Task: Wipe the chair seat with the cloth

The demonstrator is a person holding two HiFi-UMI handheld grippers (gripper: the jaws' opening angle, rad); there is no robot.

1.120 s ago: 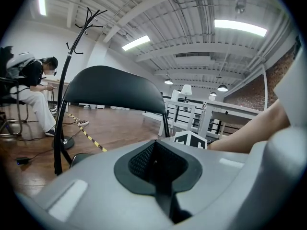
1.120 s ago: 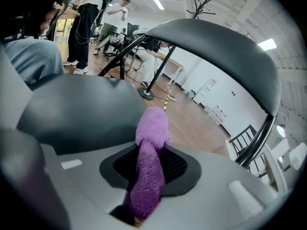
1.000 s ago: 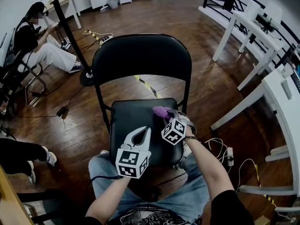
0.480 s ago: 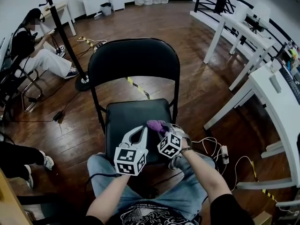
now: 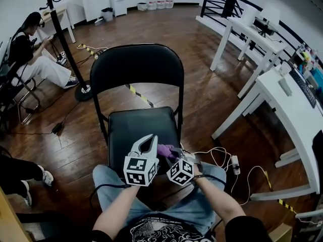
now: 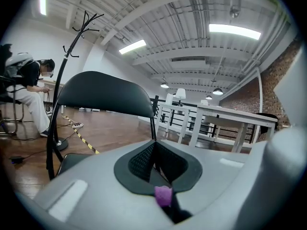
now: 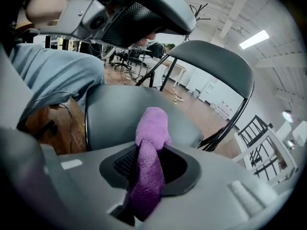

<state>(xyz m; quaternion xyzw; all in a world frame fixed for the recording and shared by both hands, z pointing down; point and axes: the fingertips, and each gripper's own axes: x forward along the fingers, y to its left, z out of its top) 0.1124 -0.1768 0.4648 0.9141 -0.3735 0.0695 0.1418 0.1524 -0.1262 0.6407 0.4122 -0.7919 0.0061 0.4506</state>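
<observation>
Right gripper [image 5: 173, 154] pinches cloth [image 5: 163, 150], its end poking over chair seat [image 5: 136, 127]

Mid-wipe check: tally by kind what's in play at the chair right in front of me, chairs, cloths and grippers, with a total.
Black folding chair: 1
Purple cloth: 1, pinched in the right gripper's jaws
Grippers: 2, left gripper and right gripper
Total: 4
</observation>
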